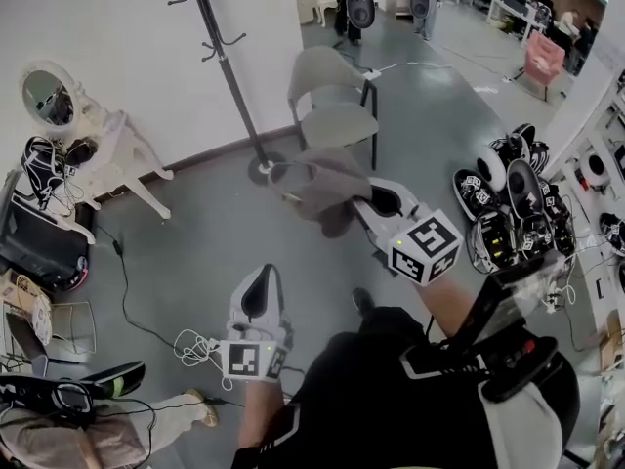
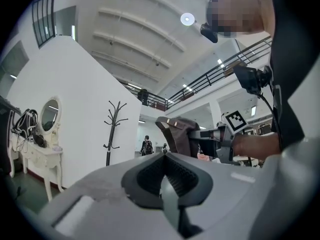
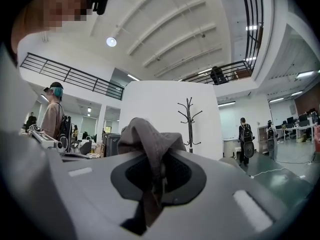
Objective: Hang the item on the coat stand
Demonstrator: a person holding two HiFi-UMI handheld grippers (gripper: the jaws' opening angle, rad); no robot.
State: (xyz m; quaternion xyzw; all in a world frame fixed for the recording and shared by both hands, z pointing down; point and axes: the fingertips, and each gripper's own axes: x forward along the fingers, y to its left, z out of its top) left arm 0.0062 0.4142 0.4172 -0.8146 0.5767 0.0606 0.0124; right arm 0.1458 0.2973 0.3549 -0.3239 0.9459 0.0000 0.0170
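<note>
Currently: right gripper (image 3: pixel 158 173) jaws clamped on grey garment (image 3: pixel 149 136), which droops below them; upright coat stand (image 3: pixel 189 118) ahead, well apart. Left gripper (image 2: pixel 168 178) jaws closed, empty.

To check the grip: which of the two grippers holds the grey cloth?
The right gripper: its jaws pinch the grey cloth, while the left gripper is shut on nothing.

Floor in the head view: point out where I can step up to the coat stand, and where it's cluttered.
Bare floor lies between the white dressing table and the coat stand. Crowded: the grey chair right of the stand, a black cable at left, and the heap of black-and-white devices at far right.
</note>
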